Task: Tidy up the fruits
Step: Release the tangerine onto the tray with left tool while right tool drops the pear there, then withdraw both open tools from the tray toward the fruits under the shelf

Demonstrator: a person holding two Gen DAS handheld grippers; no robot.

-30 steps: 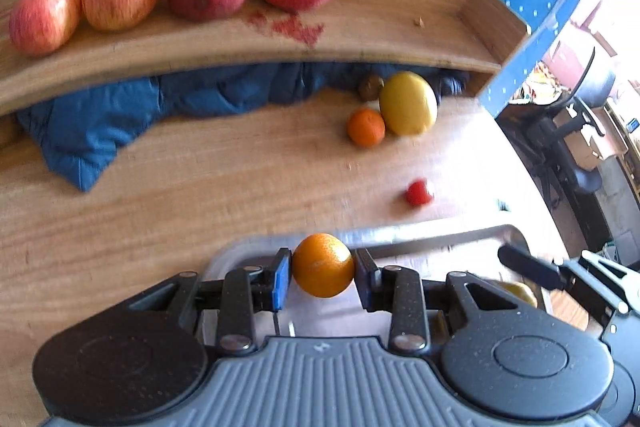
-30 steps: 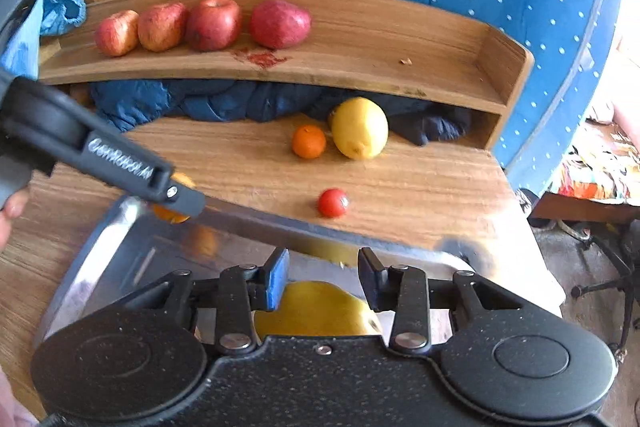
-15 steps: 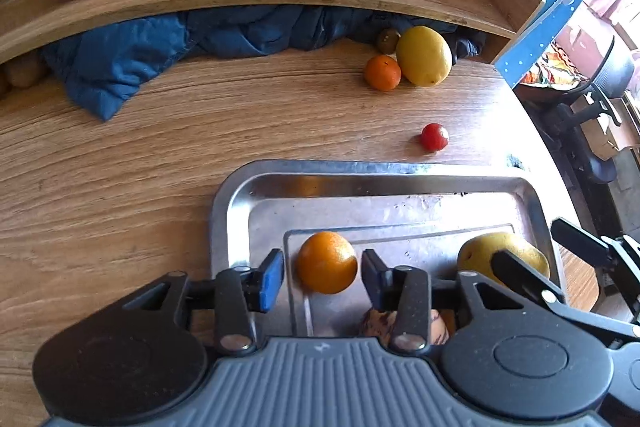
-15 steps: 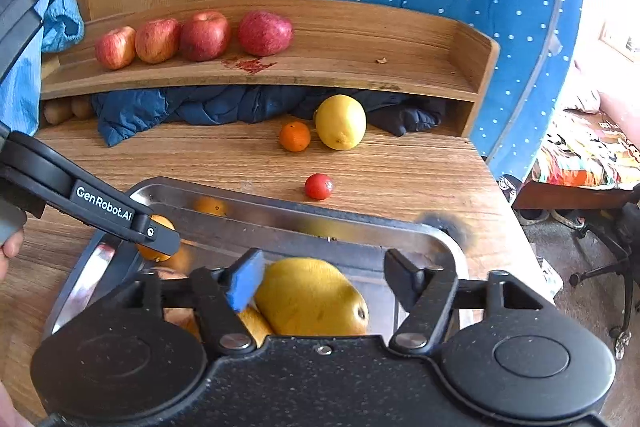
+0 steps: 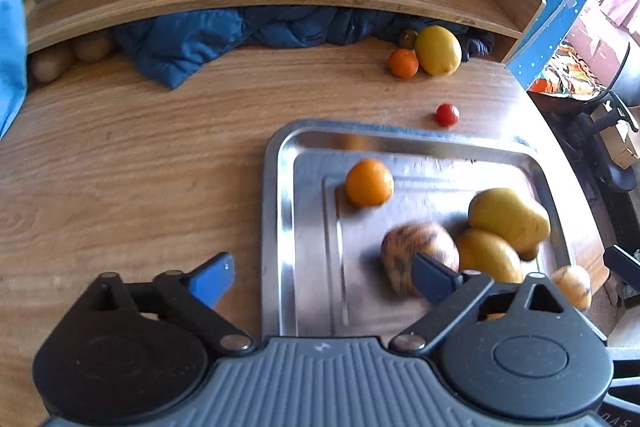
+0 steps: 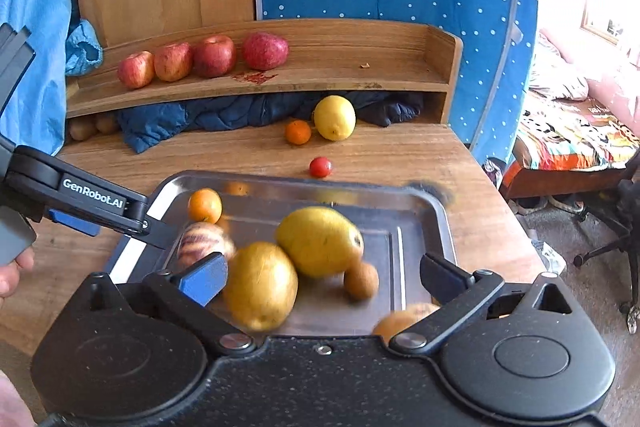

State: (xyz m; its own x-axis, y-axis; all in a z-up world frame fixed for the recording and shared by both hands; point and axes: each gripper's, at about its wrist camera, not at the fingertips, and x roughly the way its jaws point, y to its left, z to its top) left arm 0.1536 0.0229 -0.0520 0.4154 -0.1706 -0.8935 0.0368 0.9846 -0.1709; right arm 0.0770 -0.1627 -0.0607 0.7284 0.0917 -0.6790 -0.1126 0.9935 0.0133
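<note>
**Fruit gathered on tray**

Both grippers, left gripper (image 5: 320, 277) and right gripper (image 6: 322, 277), are spread wide, nothing gripped. An orange (image 5: 369, 182) and two pears (image 6: 319, 241) lie on the tray (image 5: 276, 187), collected for sorting. A lemon (image 6: 334, 117) is left on the table (image 5: 140, 155).

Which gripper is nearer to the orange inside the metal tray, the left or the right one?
Left. The left gripper is open at the tray's left rim, just short of the orange. The right gripper is open over the yellow fruits, across the tray.
</note>
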